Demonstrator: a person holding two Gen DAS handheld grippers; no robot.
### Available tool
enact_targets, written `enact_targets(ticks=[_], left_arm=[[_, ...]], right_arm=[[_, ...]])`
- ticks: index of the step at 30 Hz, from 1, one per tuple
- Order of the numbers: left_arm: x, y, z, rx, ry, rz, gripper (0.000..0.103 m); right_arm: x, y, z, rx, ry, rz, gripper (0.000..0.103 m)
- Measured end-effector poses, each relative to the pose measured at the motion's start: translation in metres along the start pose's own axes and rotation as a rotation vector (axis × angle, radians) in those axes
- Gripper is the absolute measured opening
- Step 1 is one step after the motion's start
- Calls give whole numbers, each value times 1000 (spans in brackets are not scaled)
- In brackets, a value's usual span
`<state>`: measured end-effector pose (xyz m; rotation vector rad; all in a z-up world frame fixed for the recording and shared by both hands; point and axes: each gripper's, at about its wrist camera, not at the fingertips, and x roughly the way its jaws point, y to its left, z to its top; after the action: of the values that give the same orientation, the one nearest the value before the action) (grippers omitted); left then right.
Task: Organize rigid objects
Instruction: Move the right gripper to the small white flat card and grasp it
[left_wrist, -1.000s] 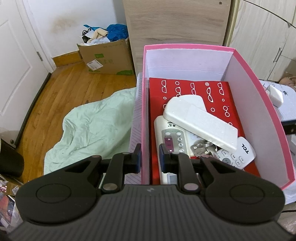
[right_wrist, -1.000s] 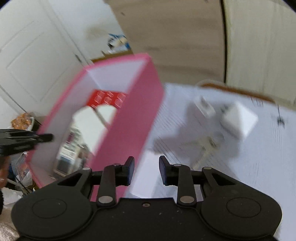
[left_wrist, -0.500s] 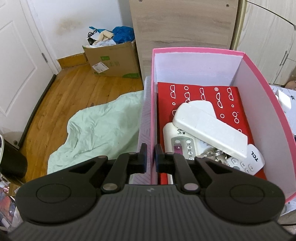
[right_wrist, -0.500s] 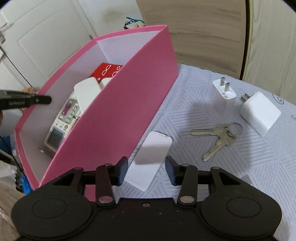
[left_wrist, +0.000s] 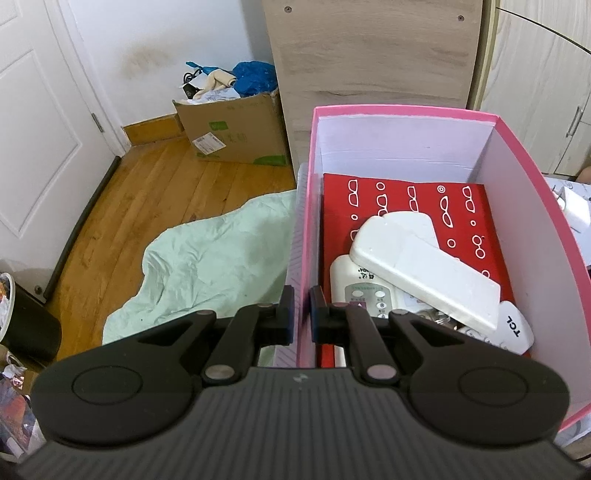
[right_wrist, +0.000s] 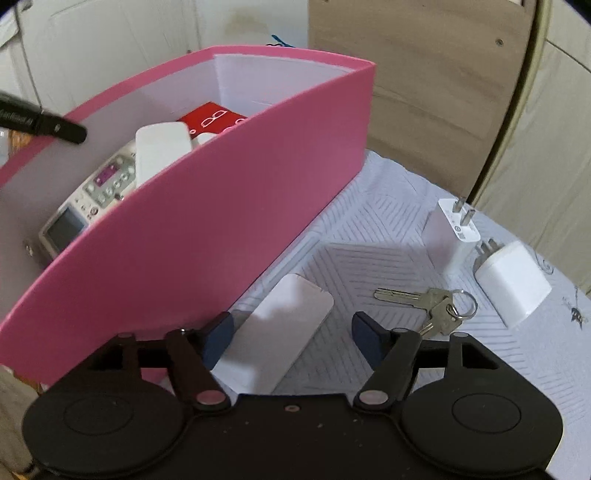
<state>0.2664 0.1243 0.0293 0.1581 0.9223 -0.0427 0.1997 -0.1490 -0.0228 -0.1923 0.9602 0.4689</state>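
Note:
My left gripper (left_wrist: 303, 317) is shut on the left wall of the pink box (left_wrist: 402, 110). The box holds a red glasses case (left_wrist: 406, 199), a white block (left_wrist: 421, 266), a buttoned white remote (left_wrist: 354, 284) and a TCL remote (left_wrist: 515, 326). Beside the pink box (right_wrist: 221, 229), a flat white slab (right_wrist: 277, 339) lies on the table. My right gripper (right_wrist: 291, 336) is low over it with its jaws opening. The slab lies between the fingers and neither pad touches it. To the right lie keys (right_wrist: 432, 302) and two white chargers (right_wrist: 452, 236), (right_wrist: 513, 284).
The table's patterned white cloth (right_wrist: 406, 229) runs right of the box, with a wooden cabinet (left_wrist: 369, 55) behind. On the wooden floor to the left lie a green cloth (left_wrist: 207, 266), a cardboard box (left_wrist: 236, 133) and a black bin (left_wrist: 26, 325).
My left jaws have shut on the box wall. My right gripper has rolled, come down over the white slab, and spread its jaws wider.

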Motion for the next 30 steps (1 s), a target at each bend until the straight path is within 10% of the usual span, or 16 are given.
enact_targets(ticks=[4, 8, 21, 30], left_arm=[[0, -4, -1, 26, -6, 15, 8], [1, -2, -2, 15, 2, 9, 8], [-2, -2, 0, 10, 2, 7, 8], [-3, -6, 0, 27, -2, 17, 8]], right_arm=[[-10, -6, -1, 2, 46, -26, 64], [-20, -21, -3, 86, 98, -15, 21], [1, 13, -2, -42, 13, -29, 69], [-11, -18, -3, 75, 117, -45, 43]])
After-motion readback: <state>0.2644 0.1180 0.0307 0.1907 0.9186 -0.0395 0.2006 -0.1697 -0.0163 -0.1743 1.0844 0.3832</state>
